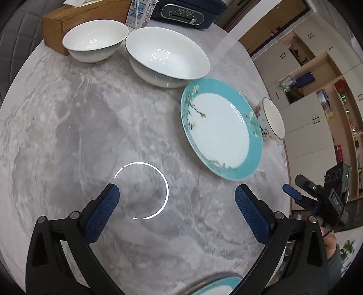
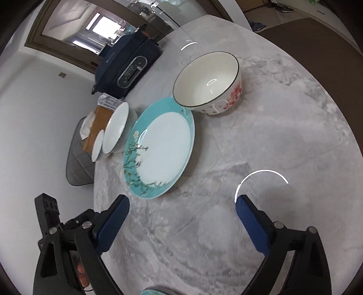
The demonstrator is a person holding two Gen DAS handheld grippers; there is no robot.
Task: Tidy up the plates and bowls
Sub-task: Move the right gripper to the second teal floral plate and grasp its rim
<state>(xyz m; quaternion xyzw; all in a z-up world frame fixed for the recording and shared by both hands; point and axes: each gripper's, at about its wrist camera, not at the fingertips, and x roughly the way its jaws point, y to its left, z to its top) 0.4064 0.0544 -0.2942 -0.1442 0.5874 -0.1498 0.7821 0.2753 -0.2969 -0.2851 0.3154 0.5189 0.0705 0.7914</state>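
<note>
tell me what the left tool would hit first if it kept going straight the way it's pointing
Most likely the bare marble table. The left tool is open and empty, angled down at the tabletop. The teal plate lies off to its right, the two white bowls farther ahead. Depth is hard to judge through the fisheye.

- Home dining area is indicated: round marble table (image 1: pixel 68 136) laid with crockery.
- Tabletop cooker (image 1: pixel 186 11), milk carton (image 1: pixel 140 11) seen at 12 o'clock.
- Storage cabinets (image 1: pixel 313 95) seen at 3 o'clock.

Bare marble table (image 1: pixel 68 140) near side is free w/ room to pass; teal plate (image 1: pixel 221 129), bowls (image 1: pixel 168 56) crowd the far side, probably touching.
</note>
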